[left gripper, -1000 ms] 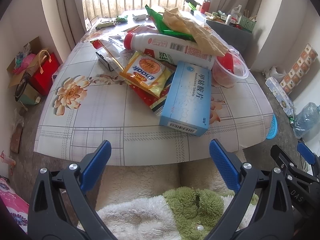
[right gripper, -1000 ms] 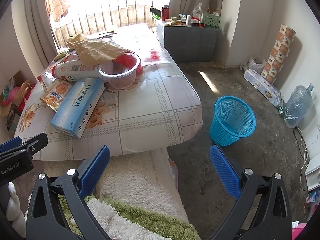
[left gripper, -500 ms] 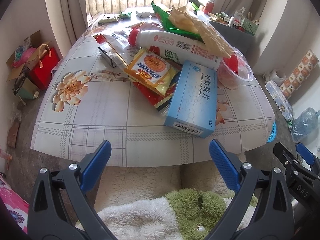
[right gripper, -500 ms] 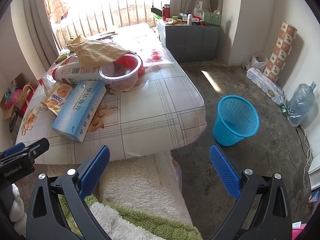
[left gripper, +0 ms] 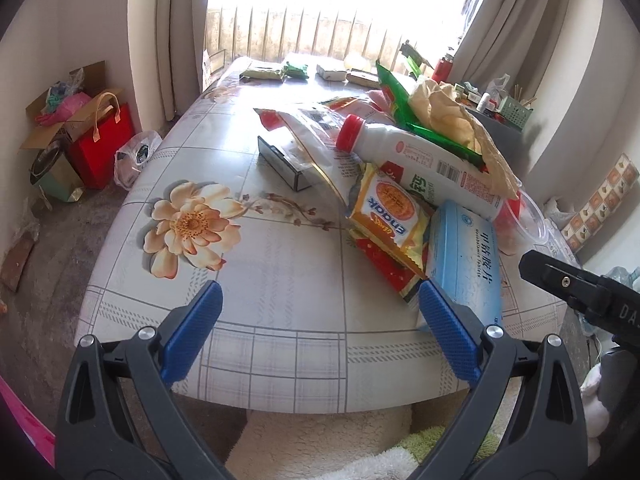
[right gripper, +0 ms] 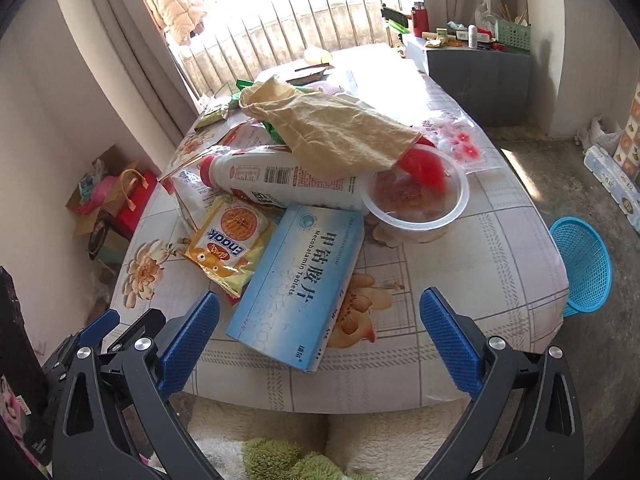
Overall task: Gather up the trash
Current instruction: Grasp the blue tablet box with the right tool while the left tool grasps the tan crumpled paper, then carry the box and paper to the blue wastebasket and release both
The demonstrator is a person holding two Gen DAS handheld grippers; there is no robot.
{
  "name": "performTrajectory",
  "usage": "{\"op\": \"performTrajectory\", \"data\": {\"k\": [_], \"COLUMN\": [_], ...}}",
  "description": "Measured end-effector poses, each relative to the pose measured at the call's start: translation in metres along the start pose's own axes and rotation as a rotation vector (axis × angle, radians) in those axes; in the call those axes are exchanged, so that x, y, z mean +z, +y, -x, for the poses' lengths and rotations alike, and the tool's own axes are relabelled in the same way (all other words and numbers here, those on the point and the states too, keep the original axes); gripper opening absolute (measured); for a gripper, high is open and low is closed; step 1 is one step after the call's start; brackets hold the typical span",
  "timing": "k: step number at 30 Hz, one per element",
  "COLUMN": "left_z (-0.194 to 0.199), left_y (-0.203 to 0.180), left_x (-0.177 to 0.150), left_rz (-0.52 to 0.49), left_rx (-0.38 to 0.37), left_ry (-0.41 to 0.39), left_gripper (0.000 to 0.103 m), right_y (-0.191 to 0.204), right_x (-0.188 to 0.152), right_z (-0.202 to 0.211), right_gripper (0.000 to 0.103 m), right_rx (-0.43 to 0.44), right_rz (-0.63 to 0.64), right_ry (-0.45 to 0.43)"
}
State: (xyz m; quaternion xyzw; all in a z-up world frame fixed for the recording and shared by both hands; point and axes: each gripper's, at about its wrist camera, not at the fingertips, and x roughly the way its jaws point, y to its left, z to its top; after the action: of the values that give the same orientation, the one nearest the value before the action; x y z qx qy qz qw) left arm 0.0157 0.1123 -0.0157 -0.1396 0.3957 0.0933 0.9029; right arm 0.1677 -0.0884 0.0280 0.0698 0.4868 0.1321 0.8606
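light-blue box, yellow snack packet, floral tablecloth

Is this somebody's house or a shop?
Most likely a lived-in home: a flowered tablecloth covers the table, curtains frame a barred window, and a blue wastebasket stands on the floor beside it.

1. Tablecloth is looking like smooth, slightly glossy vinyl.
2. Blue tablet box is showing matt cardboard.
3. Snack packet is reflecting like glossy foil-plastic.
4. White bottle is looking like smooth plastic.
5. Clear tub is showing thin glossy plastic.
6. Brown bag is looking like crumpled matt paper.
7. Blue basket is showing plastic mesh.
8. Gripper pads are showing textured blue rubber.
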Motion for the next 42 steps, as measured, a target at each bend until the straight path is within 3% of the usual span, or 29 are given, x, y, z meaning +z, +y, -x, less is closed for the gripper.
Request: {"op": "performTrajectory", "data": {"k": [8, 12, 13, 18, 22, 24, 27, 31, 33, 34, 36, 42], "left_z": [-0.007, -0.005, -0.004, 0.003, -0.008, -0.027, -0.064, -0.113, -0.131, -0.136, -0.135, -0.087], "left_y": [0.028, 0.027, 0.025, 0.004, -0.019, -0.030, -0.048, -0.076, -0.086, -0.086, -0.090, -0.103], "left_x": [0.013, 0.028, 0.033, 0.072, 0.110, 0.128, 0.148, 0.158, 0.156, 0.153, 0.151, 0.158], "left_rz": [0.017, -0.005, -0.010, -0.044, -0.017, 0.007, 0.027, -0.015, -0.041, -0.041, -0.048, -0.111], "left_rx": [-0.020, -0.053, -0.069, -0.191, -0.379, -0.434, -0.435, -0.360, -0.304, -0.301, -0.294, -0.305], "left_ry": [-0.059, -0.096, -0.106, -0.170, -0.153, -0.091, 0.018, 0.141, 0.190, 0.208, 0.201, 0.081], "left_gripper": [0.095, 0.095, 0.095, 0.095, 0.094, 0.074, 0.066, 0.051, 0.027, 0.022, 0.004, 0.000], "right_y": [0.025, 0.018, 0.016, 0.002, -0.006, -0.012, -0.015, -0.018, -0.020, -0.023, -0.027, -0.033], "right_x": [0.002, 0.001, 0.001, 0.000, -0.004, -0.005, -0.008, -0.010, -0.011, -0.012, -0.014, -0.021], "right_z": [-0.066, -0.078, -0.076, -0.065, -0.057, -0.055, -0.054, -0.053, -0.050, -0.047, -0.039, -0.012], "right_gripper": [0.098, 0.097, 0.093, 0.080, 0.078, 0.078, 0.078, 0.077, 0.077, 0.077, 0.077, 0.076], "right_rx": [-0.115, -0.082, -0.076, -0.041, -0.021, -0.009, 0.001, 0.016, 0.028, 0.030, 0.036, 0.060], "right_rz": [0.020, -0.021, -0.021, -0.044, -0.041, -0.032, -0.011, 0.025, 0.036, 0.043, 0.055, 0.085], "right_ry": [0.104, 0.162, 0.163, 0.182, 0.187, 0.190, 0.191, 0.190, 0.192, 0.190, 0.178, 0.105]}}
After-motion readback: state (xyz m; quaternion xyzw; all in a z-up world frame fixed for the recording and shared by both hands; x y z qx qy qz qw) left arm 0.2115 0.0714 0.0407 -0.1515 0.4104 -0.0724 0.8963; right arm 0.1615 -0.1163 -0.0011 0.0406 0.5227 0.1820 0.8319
